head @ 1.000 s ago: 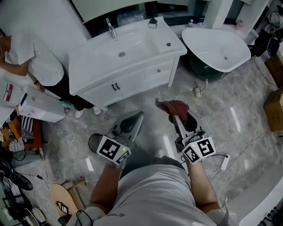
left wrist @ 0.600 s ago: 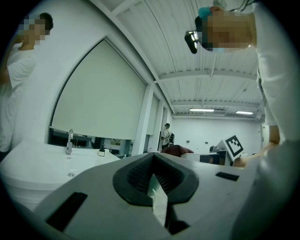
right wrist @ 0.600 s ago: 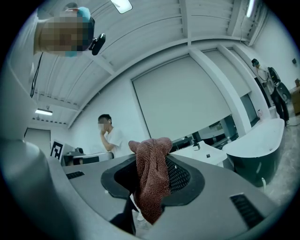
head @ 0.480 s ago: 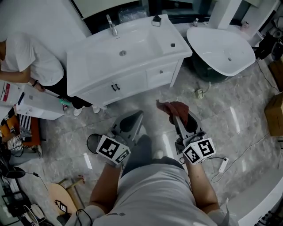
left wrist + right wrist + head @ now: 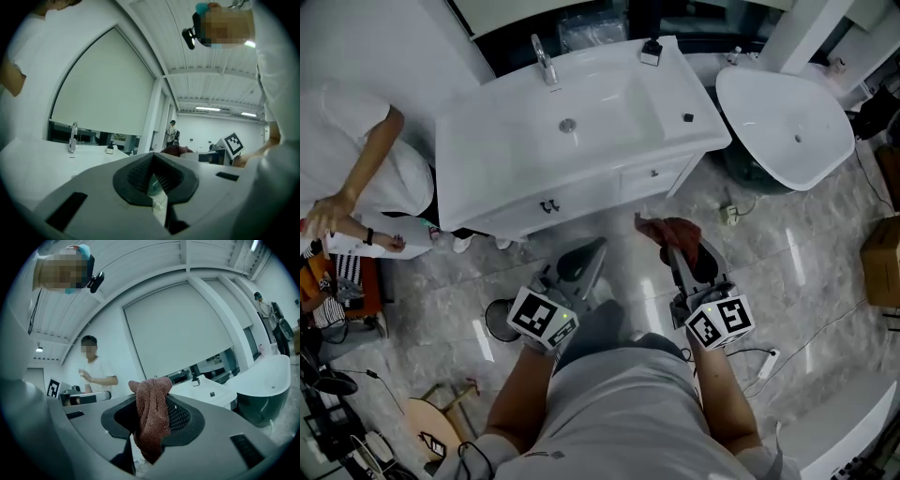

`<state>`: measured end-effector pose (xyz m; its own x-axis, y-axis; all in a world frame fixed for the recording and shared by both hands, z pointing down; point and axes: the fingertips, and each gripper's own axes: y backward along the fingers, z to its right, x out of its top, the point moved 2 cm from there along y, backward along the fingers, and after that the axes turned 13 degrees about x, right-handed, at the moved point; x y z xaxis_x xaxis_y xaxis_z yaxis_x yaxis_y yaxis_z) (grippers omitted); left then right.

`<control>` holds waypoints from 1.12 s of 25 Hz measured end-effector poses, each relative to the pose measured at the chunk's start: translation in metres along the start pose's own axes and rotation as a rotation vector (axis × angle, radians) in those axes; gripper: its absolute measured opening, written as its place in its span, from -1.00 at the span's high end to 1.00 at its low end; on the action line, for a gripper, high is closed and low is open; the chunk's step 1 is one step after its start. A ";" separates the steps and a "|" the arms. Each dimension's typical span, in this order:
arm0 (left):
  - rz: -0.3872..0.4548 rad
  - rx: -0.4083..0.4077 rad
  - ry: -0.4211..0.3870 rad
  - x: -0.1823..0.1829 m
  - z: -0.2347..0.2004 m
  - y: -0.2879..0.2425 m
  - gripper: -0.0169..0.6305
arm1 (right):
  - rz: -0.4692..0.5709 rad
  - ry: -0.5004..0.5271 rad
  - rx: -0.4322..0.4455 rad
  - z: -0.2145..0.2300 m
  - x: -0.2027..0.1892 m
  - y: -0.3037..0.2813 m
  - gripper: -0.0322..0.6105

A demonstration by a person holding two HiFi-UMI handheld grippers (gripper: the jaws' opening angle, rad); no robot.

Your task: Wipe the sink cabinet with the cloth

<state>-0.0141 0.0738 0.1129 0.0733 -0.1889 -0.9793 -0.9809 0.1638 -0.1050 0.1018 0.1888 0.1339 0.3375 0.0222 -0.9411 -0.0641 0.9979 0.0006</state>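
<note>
Approach step, no wiping yet. Pinching the cloth [image 5: 673, 229] in the right tool [image 5: 668, 247], short of the sink cabinet [image 5: 581, 183] front; left tool [image 5: 598, 246] pressed together, empty, likewise short of it. Next, likely: reach forward, press cloth against cabinet

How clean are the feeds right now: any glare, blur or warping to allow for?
Head view: sharp, but light streaks glare off the polished floor. Left gripper view: fisheye-bent lines, dark corners, nearby jaws soft. Right gripper view: same warp, yet the cloth weave reads crisp.
</note>
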 end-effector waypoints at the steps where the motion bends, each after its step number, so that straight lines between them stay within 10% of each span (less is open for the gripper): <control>1: -0.003 0.002 0.002 0.001 -0.009 -0.007 0.92 | -0.003 -0.004 -0.002 0.005 0.000 -0.011 0.47; 15: -0.015 0.109 0.012 0.005 -0.063 -0.050 0.91 | -0.082 0.006 0.034 0.056 0.012 -0.093 0.47; 28: -0.001 0.438 0.078 -0.026 -0.066 -0.068 0.91 | -0.285 -0.014 0.211 0.119 -0.017 -0.130 0.47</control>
<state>0.0393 0.0039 0.1564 0.0442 -0.2590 -0.9649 -0.8105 0.5553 -0.1863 0.2160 0.0654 0.1895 0.3266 -0.2599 -0.9087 0.2300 0.9544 -0.1903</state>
